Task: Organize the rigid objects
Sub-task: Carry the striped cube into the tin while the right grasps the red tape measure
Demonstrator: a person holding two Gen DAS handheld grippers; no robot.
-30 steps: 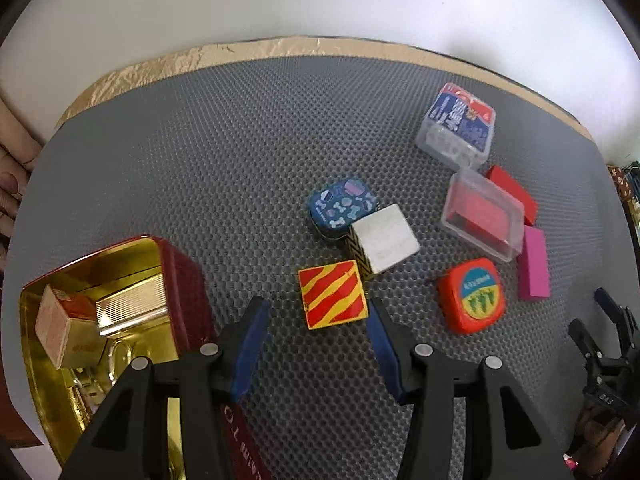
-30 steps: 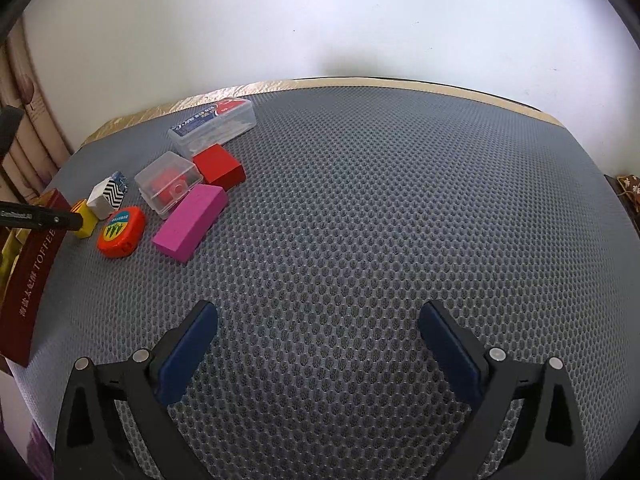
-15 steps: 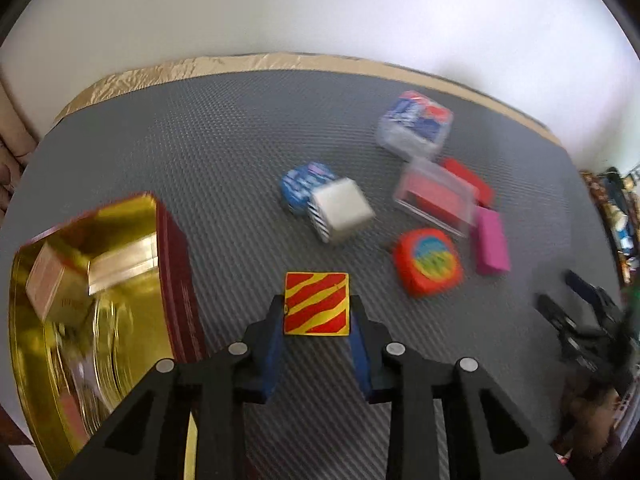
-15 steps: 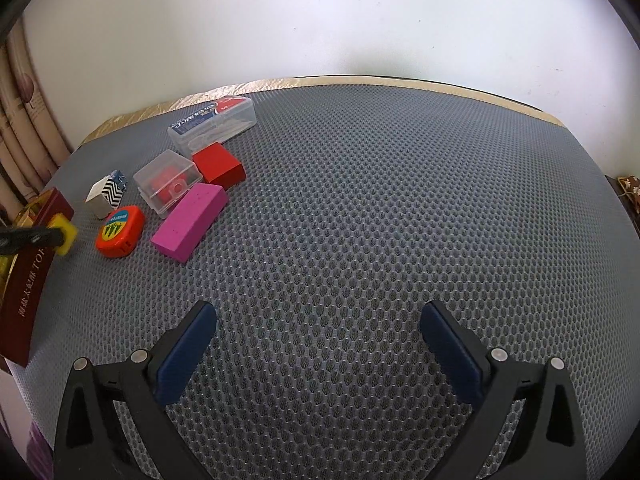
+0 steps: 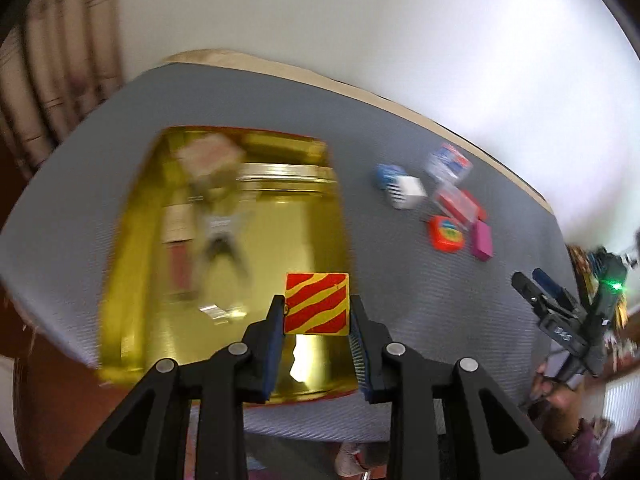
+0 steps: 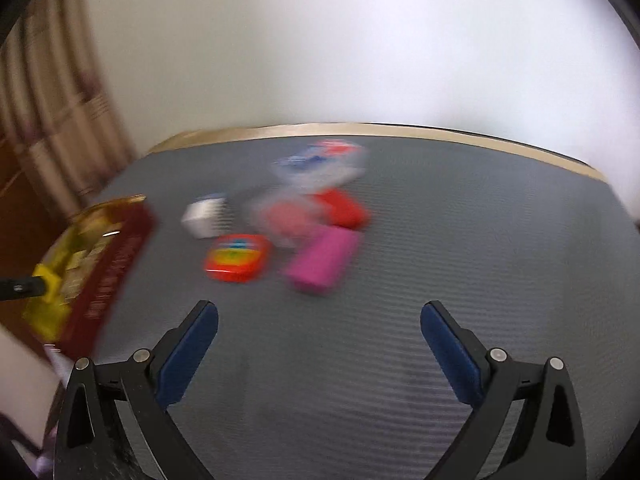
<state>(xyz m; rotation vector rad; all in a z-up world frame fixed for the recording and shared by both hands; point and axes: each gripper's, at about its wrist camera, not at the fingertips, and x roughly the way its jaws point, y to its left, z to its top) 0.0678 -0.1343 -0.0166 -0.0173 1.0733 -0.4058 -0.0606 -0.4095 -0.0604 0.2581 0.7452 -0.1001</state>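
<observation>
Here the left claw (image 5: pixel 317 312) (jaws clamped) holds the striped block (image 5: pixel 316 304) above the gold tin (image 5: pixel 132 240).

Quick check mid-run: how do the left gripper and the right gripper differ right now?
The left gripper is shut on the red-and-yellow striped block; the right gripper is open and holds nothing. The left gripper hangs over the gold tin; the right gripper is over bare grey mat, short of the pink block. Both have blue pads on black fingers.
</observation>
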